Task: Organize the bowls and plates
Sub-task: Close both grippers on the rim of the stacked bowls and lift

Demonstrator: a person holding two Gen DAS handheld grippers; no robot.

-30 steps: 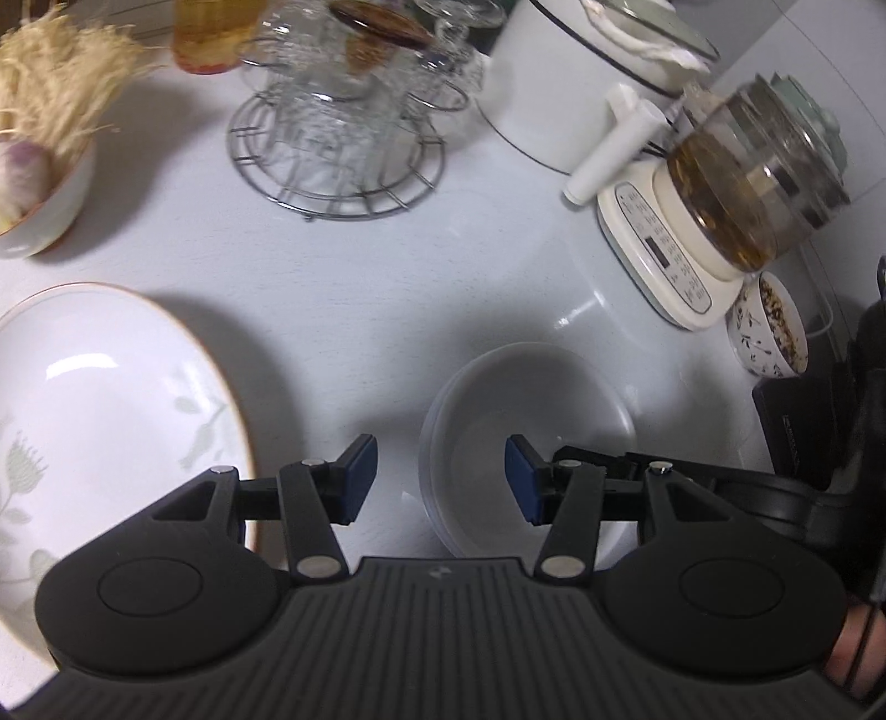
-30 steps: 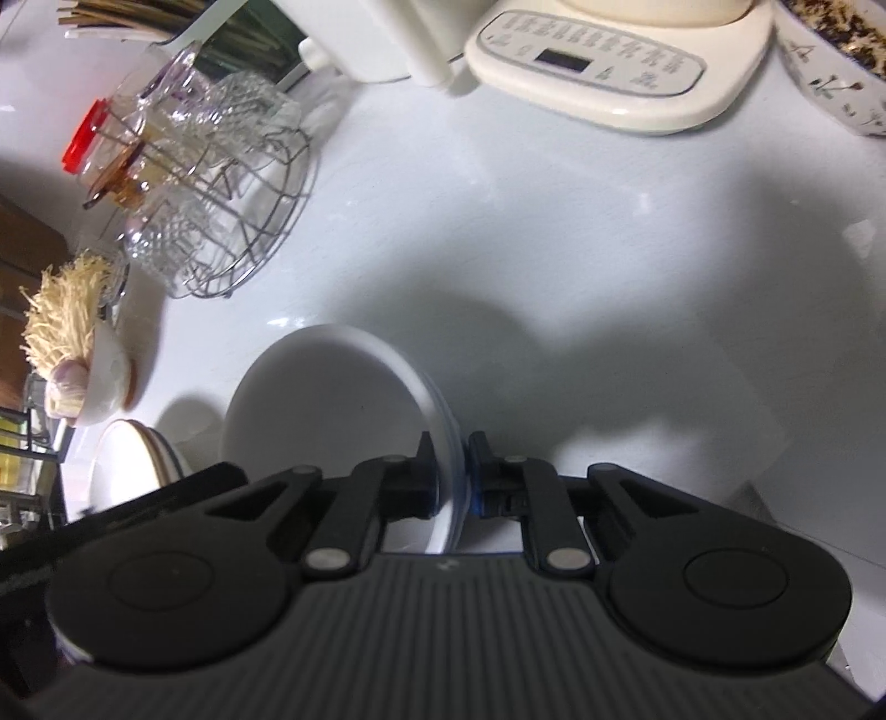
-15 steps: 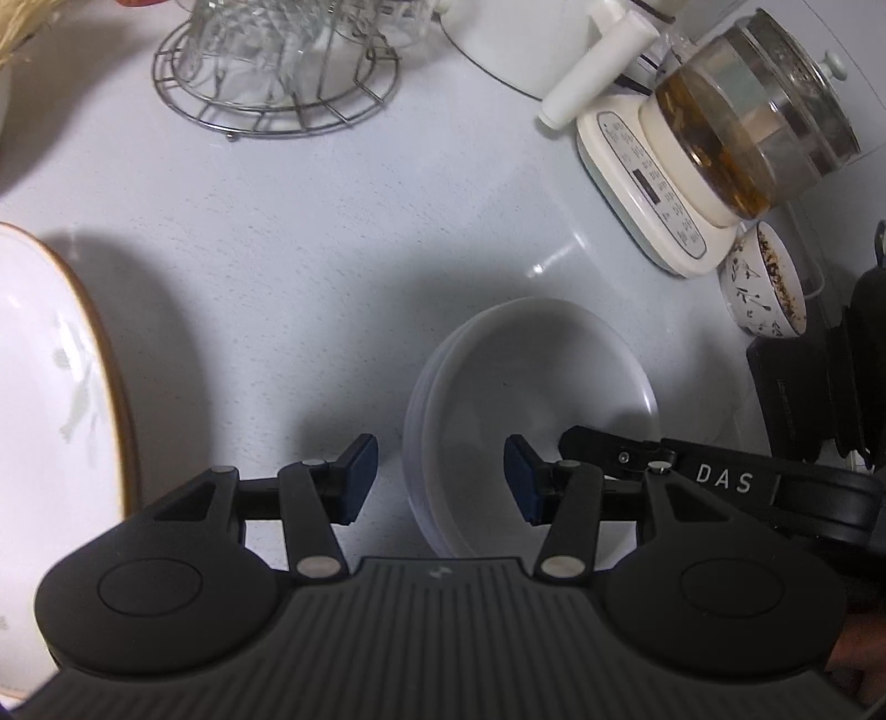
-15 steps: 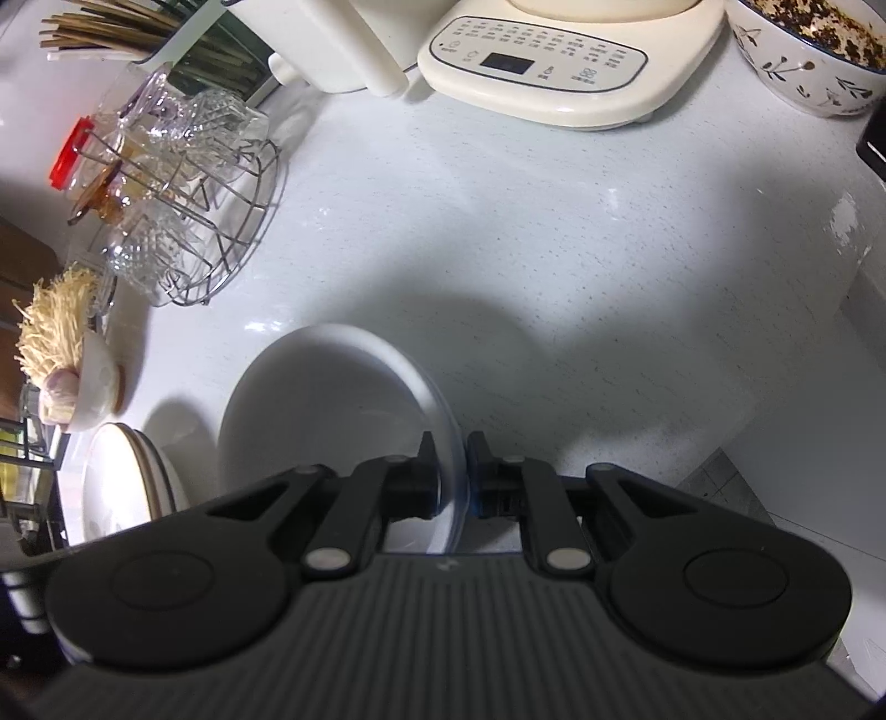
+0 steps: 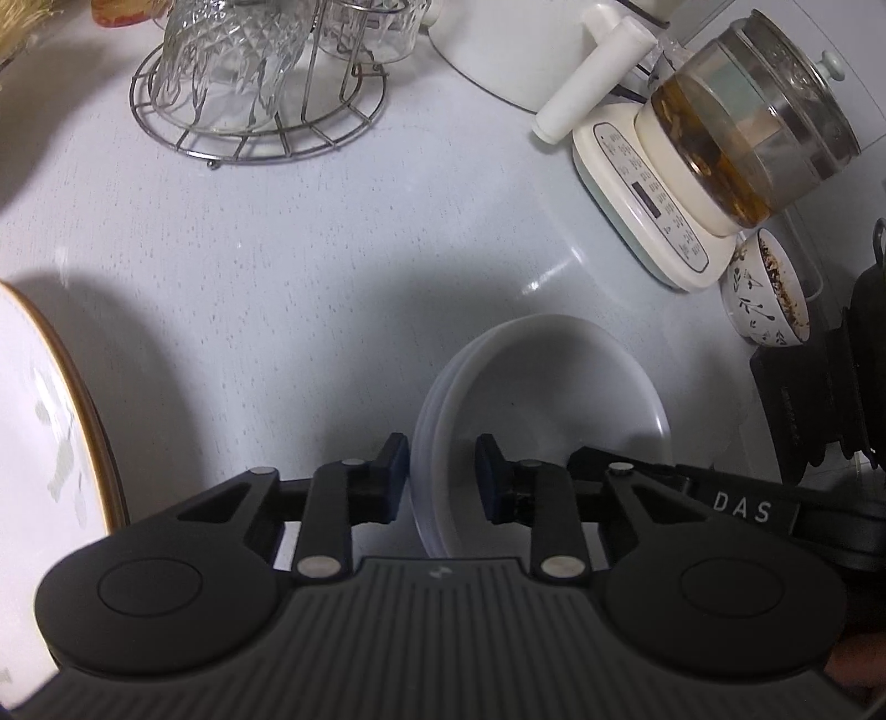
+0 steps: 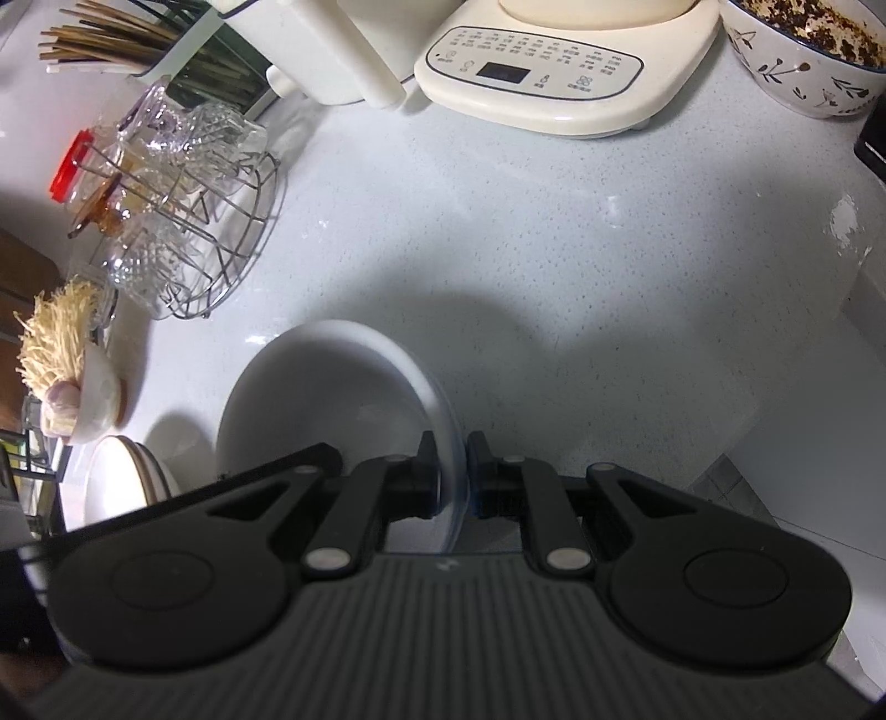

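A white bowl (image 5: 554, 399) is held above the pale counter; it looks like two nested bowls by its doubled rim. My right gripper (image 6: 453, 471) is shut on the bowl's (image 6: 326, 399) right rim. My left gripper (image 5: 442, 471) is open, its fingers straddling the bowl's left rim without pinching it. A gold-rimmed white plate (image 5: 50, 443) with a leaf pattern lies at the far left of the left wrist view. In the right wrist view a stack of such plates (image 6: 127, 482) sits at lower left.
A wire rack of glass cups (image 5: 255, 83) stands at the back. A cream kettle base (image 6: 554, 72) with a glass teapot (image 5: 753, 127) stands at the right, a patterned bowl of grains (image 5: 767, 293) beside it. A bowl of enoki mushrooms (image 6: 66, 382) is left. Chopsticks (image 6: 111, 39) sit behind.
The left gripper has moved right and forward until its open fingers straddle the bowl's left rim. The right gripper stays shut on the bowl, which has shifted slightly.
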